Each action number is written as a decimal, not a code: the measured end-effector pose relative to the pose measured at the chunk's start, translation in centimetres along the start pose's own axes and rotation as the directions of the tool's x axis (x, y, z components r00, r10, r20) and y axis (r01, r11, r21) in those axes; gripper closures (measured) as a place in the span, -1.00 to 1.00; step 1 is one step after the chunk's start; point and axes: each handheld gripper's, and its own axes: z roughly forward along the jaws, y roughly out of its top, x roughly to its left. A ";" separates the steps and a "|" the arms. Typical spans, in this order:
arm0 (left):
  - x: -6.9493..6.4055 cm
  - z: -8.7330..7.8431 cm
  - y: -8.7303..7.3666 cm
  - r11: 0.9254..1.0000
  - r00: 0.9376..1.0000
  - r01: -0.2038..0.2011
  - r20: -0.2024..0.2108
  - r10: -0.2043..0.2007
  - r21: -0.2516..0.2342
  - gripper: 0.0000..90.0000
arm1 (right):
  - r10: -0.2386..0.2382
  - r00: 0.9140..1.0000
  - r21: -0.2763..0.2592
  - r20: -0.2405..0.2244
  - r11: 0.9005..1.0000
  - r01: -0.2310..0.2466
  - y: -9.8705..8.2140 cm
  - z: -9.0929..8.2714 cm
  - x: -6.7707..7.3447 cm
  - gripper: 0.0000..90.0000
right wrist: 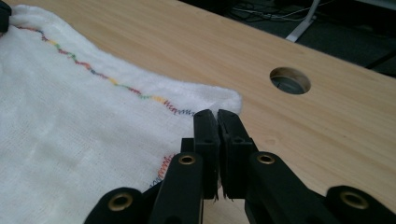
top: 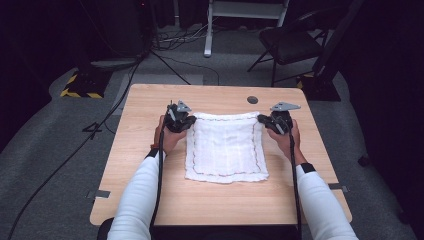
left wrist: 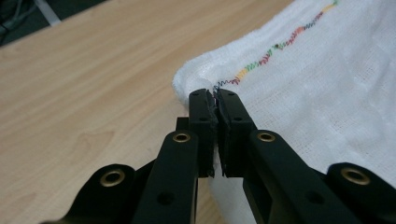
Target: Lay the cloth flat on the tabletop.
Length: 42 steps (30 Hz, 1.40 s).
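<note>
A white cloth [top: 225, 147] with multicoloured stitching near its hem lies spread on the wooden table [top: 150, 200]. My left gripper [top: 186, 120] is at the cloth's far left corner. In the left gripper view its jaws pinch that corner of the cloth [left wrist: 299, 84], with stitched hem caught between the pads of the gripper [left wrist: 215, 95]. My right gripper [top: 263, 120] is at the far right corner. In the right gripper view the jaws of the gripper [right wrist: 217, 116] are pressed together on the corner of the cloth [right wrist: 70, 126], which lifts slightly off the table.
A round cable hole [top: 252, 99] [right wrist: 290, 80] sits in the table just beyond the cloth's right corner. Past the far table edge stand a black chair [top: 290, 45], a white stand leg [top: 209, 30] and cables on the grey floor.
</note>
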 end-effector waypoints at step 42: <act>-9.1 -4.2 -8.0 0.963 0.970 -0.159 0.216 0.112 0.216 -0.53 | -0.176 0.963 0.246 -0.206 0.943 0.225 -9.8 -7.7 5.2 -0.06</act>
